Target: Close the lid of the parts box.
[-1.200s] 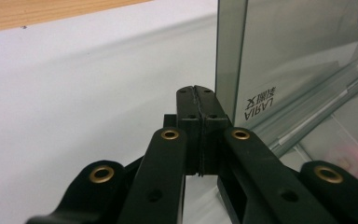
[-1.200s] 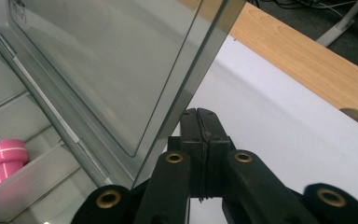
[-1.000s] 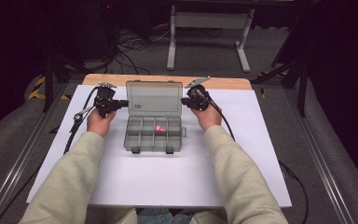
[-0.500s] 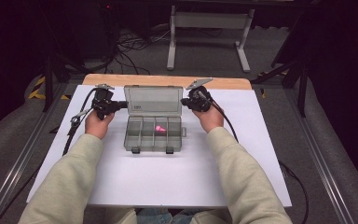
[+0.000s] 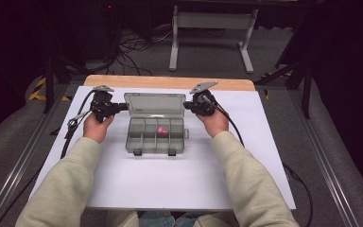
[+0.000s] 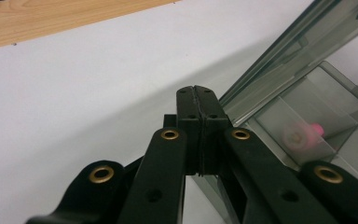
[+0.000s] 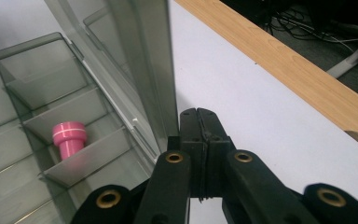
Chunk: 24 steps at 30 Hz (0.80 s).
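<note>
A: Where is the box?

B: The smoky grey transparent plastic compartment box [image 5: 157, 135] sits on the white tabletop sheet [image 5: 170, 184], about midway across it and nearer its far edge than the person. Its clear hinged lid [image 5: 154, 104] stands raised at the far side of the box.

A: Anything inside?

B: One small pink plastic spool-shaped piece [image 7: 69, 138], in a compartment right of the box's middle (it stands upright with its wider rim on top, seen in the right gripper view).

A: And the tools?

B: The left black two-jaw gripper [image 6: 196, 95] is at the box's left far corner, jaws pressed fully together with nothing between them, tips right at the lid's left edge; whether they touch it I can't tell. The right black two-jaw gripper [image 7: 199, 116] is at the box's right far corner, jaws likewise closed and empty, tips just beside the lid's right edge.

A: Beyond the box?

B: A light wooden board [image 5: 170, 82] shows past the sheet's far edge, behind the box. Farther back, a grey metal stand [image 5: 212, 28] and dark cables [image 5: 132, 45] are on the floor.
</note>
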Tool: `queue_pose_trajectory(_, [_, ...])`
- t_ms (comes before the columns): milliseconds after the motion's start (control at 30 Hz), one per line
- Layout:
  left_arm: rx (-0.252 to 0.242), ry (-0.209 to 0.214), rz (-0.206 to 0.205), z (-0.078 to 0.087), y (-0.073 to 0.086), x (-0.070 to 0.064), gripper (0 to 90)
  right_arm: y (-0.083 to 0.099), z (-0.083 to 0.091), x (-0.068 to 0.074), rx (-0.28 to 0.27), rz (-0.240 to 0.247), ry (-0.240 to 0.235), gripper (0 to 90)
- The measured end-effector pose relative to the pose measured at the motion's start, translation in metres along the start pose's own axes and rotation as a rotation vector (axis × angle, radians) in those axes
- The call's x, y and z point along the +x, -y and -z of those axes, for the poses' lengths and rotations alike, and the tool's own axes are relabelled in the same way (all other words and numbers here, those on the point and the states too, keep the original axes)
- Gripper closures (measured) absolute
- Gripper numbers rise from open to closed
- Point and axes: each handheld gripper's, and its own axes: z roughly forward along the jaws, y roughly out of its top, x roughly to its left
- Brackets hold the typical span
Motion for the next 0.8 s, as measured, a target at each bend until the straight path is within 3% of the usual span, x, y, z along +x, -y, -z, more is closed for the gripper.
queue_pose_trajectory(567, [-0.022, 0.044, -0.038, 0.019, 0.004, -0.011, 89.6, 0.004, 0.018, 0.013, -0.038, 0.034, -0.052, 90.0])
queue_pose_trajectory(800, [0.003, 0.061, -0.067, 0.026, 0.004, -0.018, 87.3, 0.003, 0.026, 0.021, -0.043, 0.039, -0.082, 90.0])
